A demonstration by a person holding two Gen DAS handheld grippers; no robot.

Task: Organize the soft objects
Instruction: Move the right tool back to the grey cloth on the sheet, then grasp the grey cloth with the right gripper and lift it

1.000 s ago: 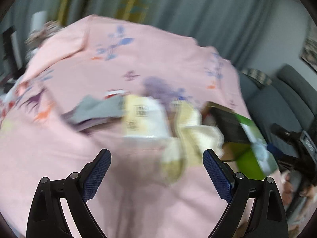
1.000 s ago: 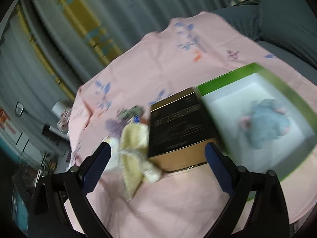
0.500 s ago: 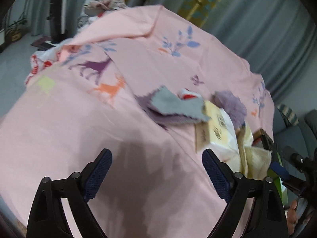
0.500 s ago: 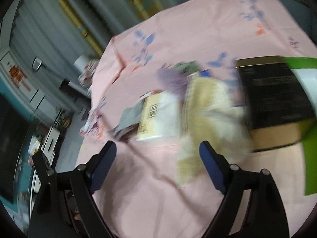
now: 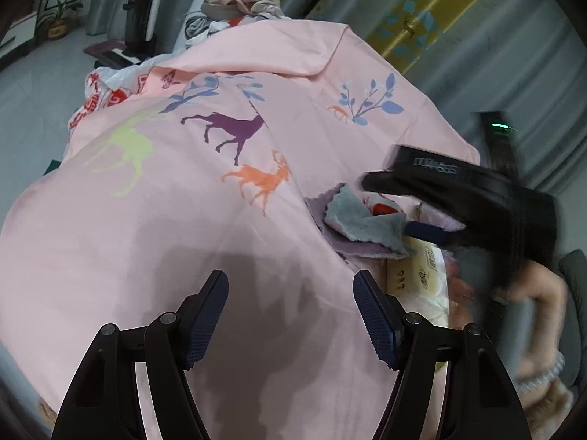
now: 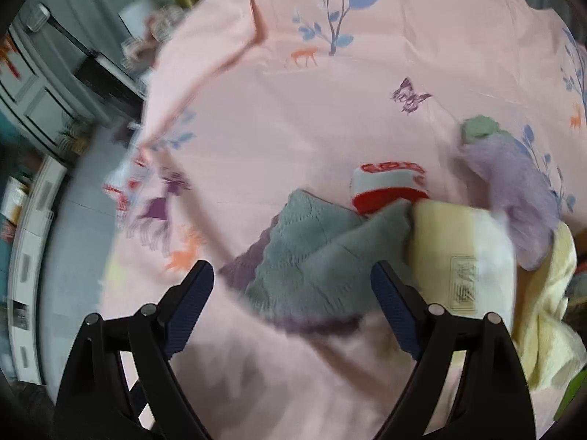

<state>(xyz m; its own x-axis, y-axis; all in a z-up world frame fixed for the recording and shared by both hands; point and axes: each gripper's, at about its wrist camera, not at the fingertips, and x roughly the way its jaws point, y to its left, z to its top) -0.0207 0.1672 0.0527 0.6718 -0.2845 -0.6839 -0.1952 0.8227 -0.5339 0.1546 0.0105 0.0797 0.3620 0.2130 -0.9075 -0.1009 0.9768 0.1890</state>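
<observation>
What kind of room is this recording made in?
Most likely a home living room or bedroom: a pink sheet printed with deer covers the work surface, long grey curtains hang behind it, and a pile of laundry sits at the far edge.

cloth point(image 6: 315, 253) on bedsheet point(image 6: 293, 117), pack point(image 6: 462, 256) right

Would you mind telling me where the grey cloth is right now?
In the right wrist view, the grey cloth lies on a purple cloth on the pink sheet, left of the yellow packet.

Pink deer-print sheet point(image 6: 330, 110) carries grey cloth point(image 6: 315, 253), red-white item point(image 6: 389, 183), cream pack point(image 6: 462, 256), lilac plush point(image 6: 513, 183).
</observation>
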